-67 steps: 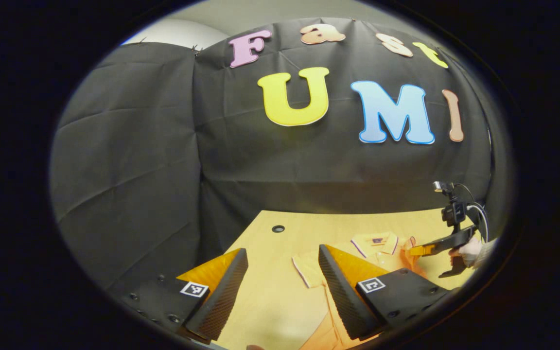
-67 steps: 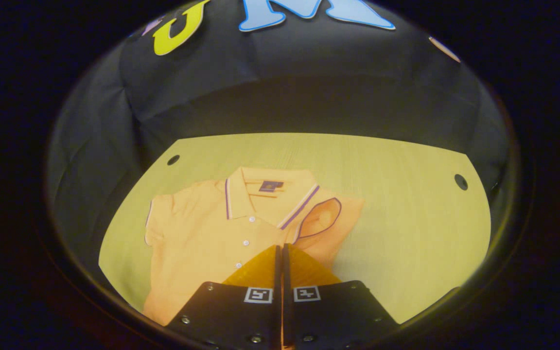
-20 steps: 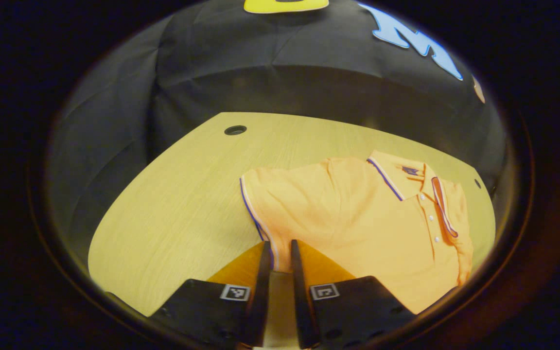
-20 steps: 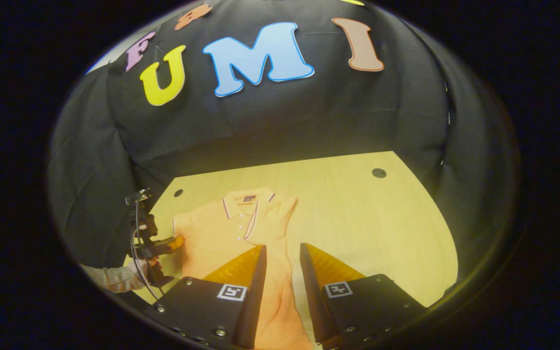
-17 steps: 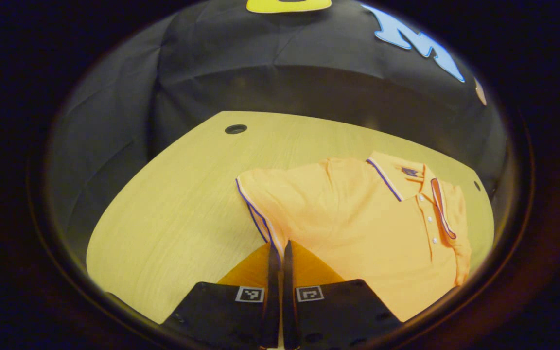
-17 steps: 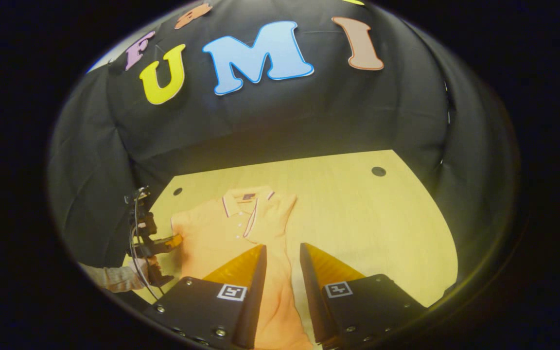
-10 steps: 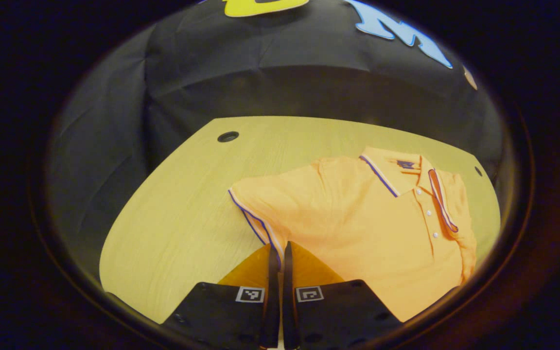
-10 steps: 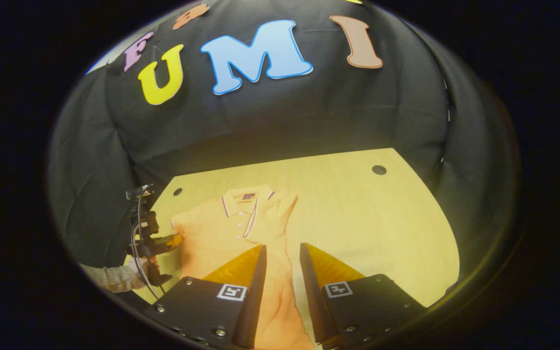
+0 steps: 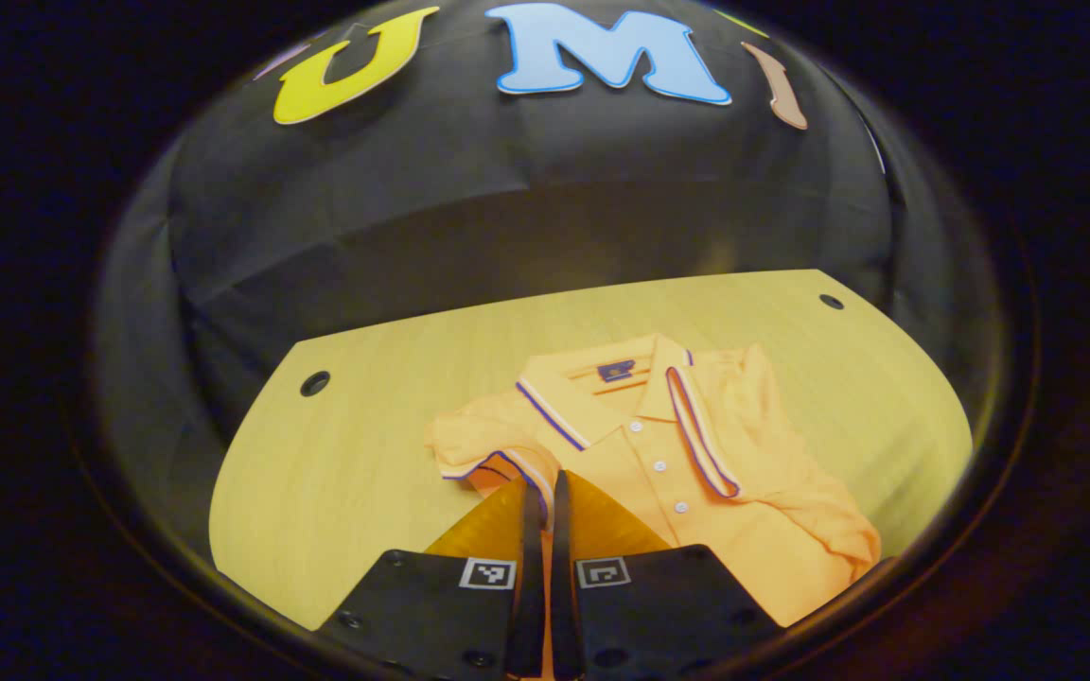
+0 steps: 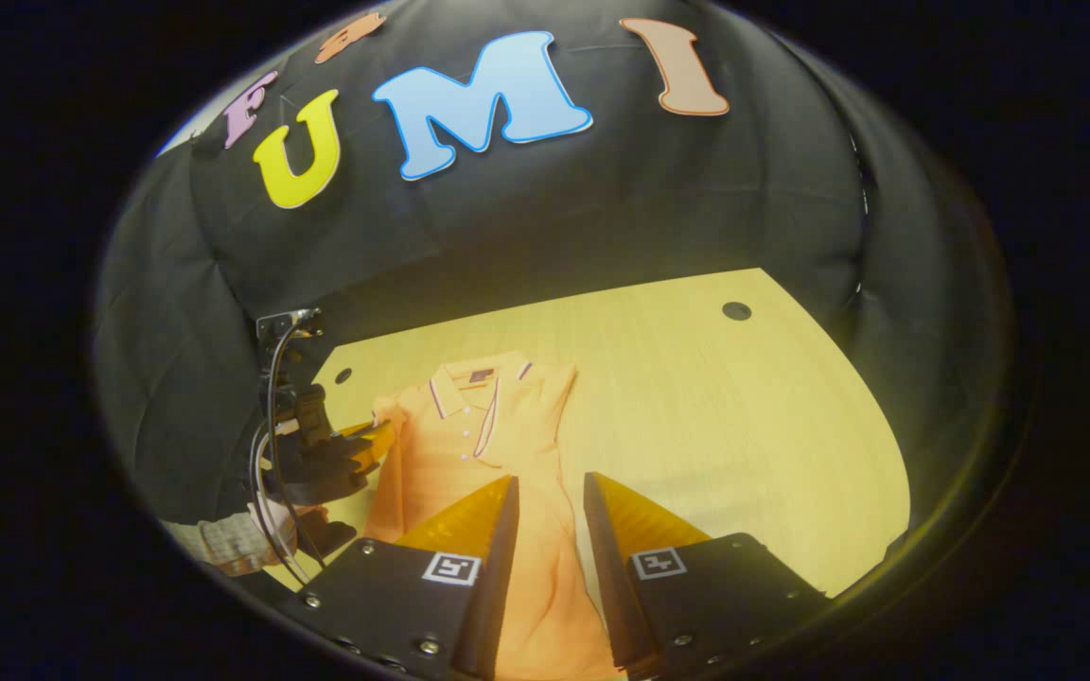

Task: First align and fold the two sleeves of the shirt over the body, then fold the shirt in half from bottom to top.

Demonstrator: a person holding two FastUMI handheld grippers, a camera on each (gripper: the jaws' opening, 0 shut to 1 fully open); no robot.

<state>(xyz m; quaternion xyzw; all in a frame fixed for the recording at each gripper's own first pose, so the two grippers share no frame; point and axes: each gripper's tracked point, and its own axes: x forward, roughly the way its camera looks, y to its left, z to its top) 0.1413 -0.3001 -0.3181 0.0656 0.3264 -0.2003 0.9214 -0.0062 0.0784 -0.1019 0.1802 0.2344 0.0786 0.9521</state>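
One shirt: orange polo, lying collar-up toward the booth wall on the wooden table.
Right sleeve: lying folded over the body beside the button placket.
Left sleeve: bunching up off the table, its striped cuff going in between the fingers.
Left gripper: fingers pressing together on that cuff.
Right gripper: fingers standing apart, gripping nothing, hovering over the shirt's lower body.
Hand: gloved, checked sleeve behind, holding the left gripper at the shirt's edge.

Matt knitted cloth shirt, smooth pale wood-grain table, matt creased black cloth wall
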